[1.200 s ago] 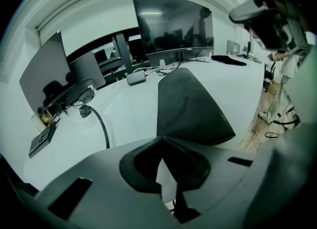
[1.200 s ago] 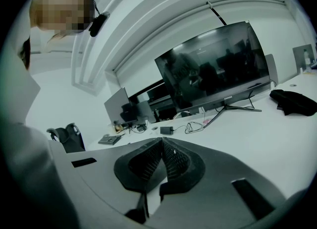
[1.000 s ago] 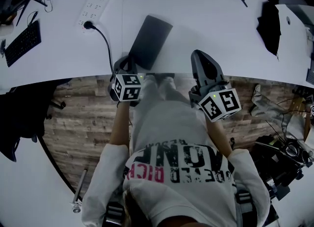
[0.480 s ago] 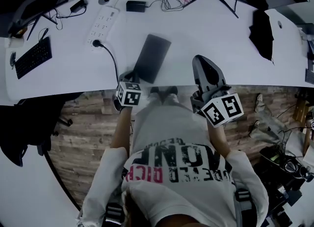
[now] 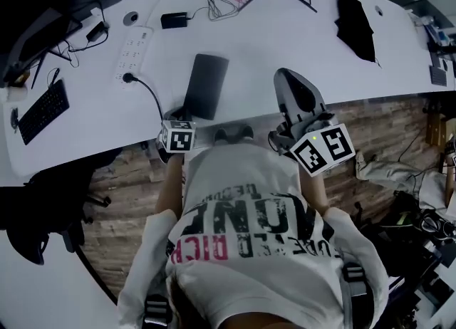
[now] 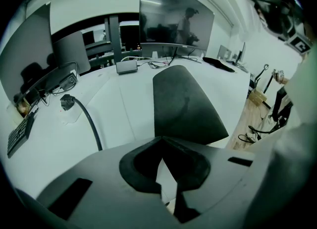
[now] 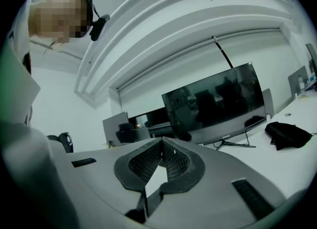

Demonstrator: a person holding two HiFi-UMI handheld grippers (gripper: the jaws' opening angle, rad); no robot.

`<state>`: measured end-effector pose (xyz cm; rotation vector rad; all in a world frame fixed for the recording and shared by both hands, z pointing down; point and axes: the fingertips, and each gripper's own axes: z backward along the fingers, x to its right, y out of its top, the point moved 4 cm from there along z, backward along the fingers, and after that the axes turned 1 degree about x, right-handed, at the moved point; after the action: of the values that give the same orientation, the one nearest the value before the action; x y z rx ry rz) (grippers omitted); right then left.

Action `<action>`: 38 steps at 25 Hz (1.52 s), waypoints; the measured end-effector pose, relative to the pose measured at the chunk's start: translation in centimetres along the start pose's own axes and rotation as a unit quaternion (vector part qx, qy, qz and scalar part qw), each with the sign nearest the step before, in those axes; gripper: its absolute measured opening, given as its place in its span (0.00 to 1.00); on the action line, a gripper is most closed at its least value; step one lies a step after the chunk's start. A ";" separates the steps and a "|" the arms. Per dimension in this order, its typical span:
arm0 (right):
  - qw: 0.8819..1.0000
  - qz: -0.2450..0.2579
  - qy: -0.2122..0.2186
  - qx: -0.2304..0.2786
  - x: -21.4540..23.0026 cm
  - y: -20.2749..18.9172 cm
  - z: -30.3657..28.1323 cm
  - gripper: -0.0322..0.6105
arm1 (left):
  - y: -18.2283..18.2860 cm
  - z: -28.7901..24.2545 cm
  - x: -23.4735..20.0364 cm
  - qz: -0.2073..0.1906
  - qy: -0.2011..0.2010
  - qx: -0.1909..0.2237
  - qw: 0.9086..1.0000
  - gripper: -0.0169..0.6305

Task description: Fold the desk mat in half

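The dark desk mat point(image 5: 206, 84) lies flat as a narrow rectangle on the white desk point(image 5: 285, 32), its short end at the desk's front edge. In the left gripper view the mat point(image 6: 183, 101) stretches away just beyond the jaws. My left gripper point(image 5: 187, 116) sits at the mat's near left corner, angled down, shut point(image 6: 161, 139), with nothing seen between its pads. My right gripper point(image 5: 283, 73) is held up in the air to the right of the mat, pointing level. It is shut point(image 7: 162, 140) and empty.
A white power strip point(image 5: 134, 51) with a black cable point(image 5: 147, 90) lies left of the mat. A keyboard point(image 5: 43, 112) is far left, a black adapter point(image 5: 173, 19) and a monitor point(image 6: 173, 20) at the back, a black cloth point(image 5: 356, 18) at the right.
My right gripper has risen above the desk's front edge. The left gripper has stayed at the mat's near corner, and the mat has not moved.
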<state>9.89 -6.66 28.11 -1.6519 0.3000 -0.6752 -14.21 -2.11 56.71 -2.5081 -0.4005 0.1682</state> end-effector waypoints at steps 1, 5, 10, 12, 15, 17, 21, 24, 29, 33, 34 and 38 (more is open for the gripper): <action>1.000 0.001 -0.006 0.004 0.0 0.2 0.4 0.05 | 0.0 0.0 -0.1 -0.003 -0.003 0.001 1.000 0.03; 1.000 0.004 -0.019 0.016 -0.2 0.6 1.8 0.05 | 0.0 0.0 -0.1 -0.007 -0.005 0.004 1.000 0.03; 0.999 0.001 -0.026 0.020 -0.6 0.4 3.1 0.05 | -0.3 0.0 0.0 0.006 -0.007 0.007 1.000 0.03; 0.999 0.001 -0.026 0.021 -0.7 0.3 3.2 0.05 | -0.2 -0.1 -0.1 0.006 -0.006 0.010 1.000 0.03; 1.000 0.003 -0.021 0.022 -1.1 0.3 3.2 0.05 | -0.2 -0.1 -0.1 0.004 -0.005 0.011 1.000 0.03; 1.000 0.006 -0.018 0.025 -1.3 0.4 3.2 0.05 | -0.3 -0.1 -0.1 0.004 -0.005 0.012 1.000 0.03; 1.000 0.012 -0.014 0.023 -1.4 0.6 3.1 0.05 | -0.3 -0.2 -0.2 0.007 -0.003 0.012 1.000 0.03; 1.000 0.013 -0.009 0.021 -1.6 0.6 2.9 0.05 | -0.1 -0.1 -0.1 0.007 -0.002 0.013 1.000 0.03; 1.000 0.016 -0.003 0.014 -1.8 0.4 2.8 0.05 | -0.4 -0.3 -0.1 0.010 -0.002 0.014 1.000 0.03; 1.000 0.016 0.000 0.011 -1.9 0.1 2.6 0.05 | -0.3 -0.1 -0.1 0.015 -0.002 0.015 1.000 0.03; 1.000 0.016 0.000 0.010 -1.9 0.1 2.5 0.05 | -0.3 -0.1 -0.1 0.015 -0.002 0.017 1.000 0.03; 1.000 0.017 -0.001 0.006 -1.9 -0.1 2.4 0.05 | -0.1 0.1 -0.1 0.014 -0.003 0.019 1.000 0.03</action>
<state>9.75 -3.60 27.56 -1.6331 0.3212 -0.6498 -14.35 -2.03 56.72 -2.4765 -0.3618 0.1926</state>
